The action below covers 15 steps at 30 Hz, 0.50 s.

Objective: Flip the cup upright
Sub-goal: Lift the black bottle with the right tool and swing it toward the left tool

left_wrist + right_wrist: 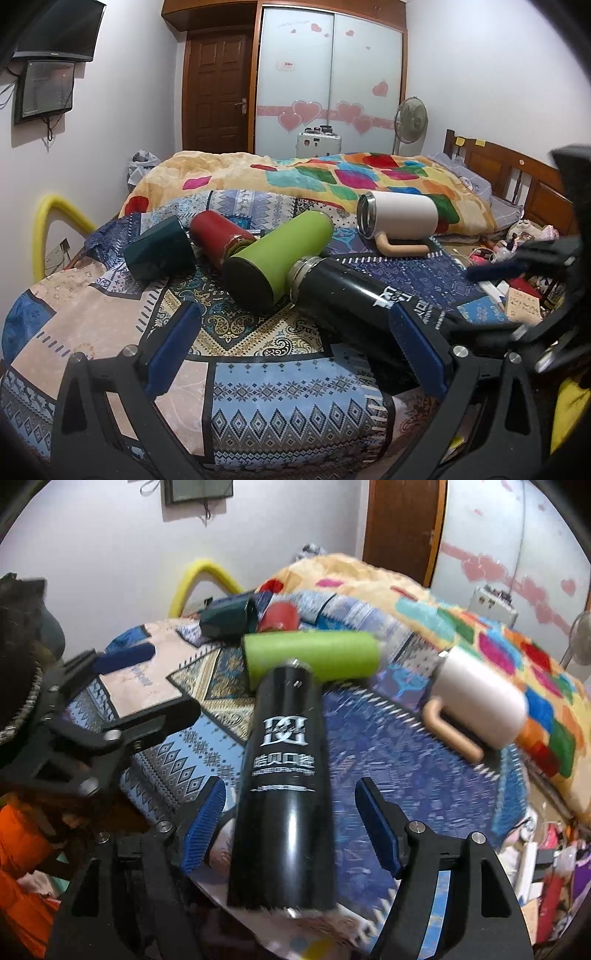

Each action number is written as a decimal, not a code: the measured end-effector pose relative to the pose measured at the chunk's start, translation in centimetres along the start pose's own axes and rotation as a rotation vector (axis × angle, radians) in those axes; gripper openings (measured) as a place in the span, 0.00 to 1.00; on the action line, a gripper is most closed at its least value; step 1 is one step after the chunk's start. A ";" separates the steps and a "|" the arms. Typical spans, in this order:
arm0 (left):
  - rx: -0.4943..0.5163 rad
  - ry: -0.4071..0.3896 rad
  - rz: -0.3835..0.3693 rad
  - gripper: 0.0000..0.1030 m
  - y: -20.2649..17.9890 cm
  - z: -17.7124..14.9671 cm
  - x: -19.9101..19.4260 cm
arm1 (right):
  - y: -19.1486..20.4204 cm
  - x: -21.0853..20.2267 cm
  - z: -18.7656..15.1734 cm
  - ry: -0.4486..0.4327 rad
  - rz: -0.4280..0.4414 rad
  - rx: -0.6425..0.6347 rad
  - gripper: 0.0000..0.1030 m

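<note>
Several cups lie on their sides on a patterned quilt (258,398). A black flask with white lettering (354,299) lies nearest, its steel mouth toward the green cup. In the right wrist view the black flask (284,775) lies between the open jaws of my right gripper (291,823), whose blue pads are apart from it. My left gripper (295,347) is open and empty, its right pad close beside the flask. A green cup (280,251), a red cup (218,236), a dark teal cup (159,247) and a white mug with a tan handle (399,218) lie behind.
A colourful blanket (332,173) lies heaped on the bed behind the cups. A wooden headboard (517,177) stands at the right. Clutter (517,273) lies beside the bed at the right. A yellow tube (48,221) curves up at the left edge.
</note>
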<state>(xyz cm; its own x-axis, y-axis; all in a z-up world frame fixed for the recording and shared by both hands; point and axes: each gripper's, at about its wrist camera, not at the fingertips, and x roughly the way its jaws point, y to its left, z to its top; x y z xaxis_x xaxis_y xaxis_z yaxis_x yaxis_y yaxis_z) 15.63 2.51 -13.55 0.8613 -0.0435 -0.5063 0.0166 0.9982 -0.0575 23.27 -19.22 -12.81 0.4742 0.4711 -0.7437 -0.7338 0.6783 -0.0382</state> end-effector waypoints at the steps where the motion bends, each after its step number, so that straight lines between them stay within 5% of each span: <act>1: 0.002 0.006 0.002 1.00 0.0 -0.1 0.3 | -0.5 -0.5 0.0 -0.015 -0.013 0.003 0.68; 4: 0.008 0.041 0.004 1.00 0.0 -0.4 1.4 | -2.3 -1.3 0.1 -0.052 -0.089 0.022 0.80; 10: 0.014 0.122 -0.026 1.00 -0.5 -1.1 3.7 | -5.5 1.6 -0.9 0.010 -0.200 0.029 0.81; 15: 0.033 0.161 -0.056 1.00 -1.2 -1.1 4.7 | -7.6 2.9 -1.9 0.039 -0.098 0.116 0.81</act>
<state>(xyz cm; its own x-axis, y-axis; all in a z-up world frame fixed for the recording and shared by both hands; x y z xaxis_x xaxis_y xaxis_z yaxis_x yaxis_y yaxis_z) 19.04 1.07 -16.81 0.7660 -0.1021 -0.6347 0.0810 0.9948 -0.0623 29.31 -24.11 -15.97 0.5198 0.3784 -0.7659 -0.6229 0.7814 -0.0367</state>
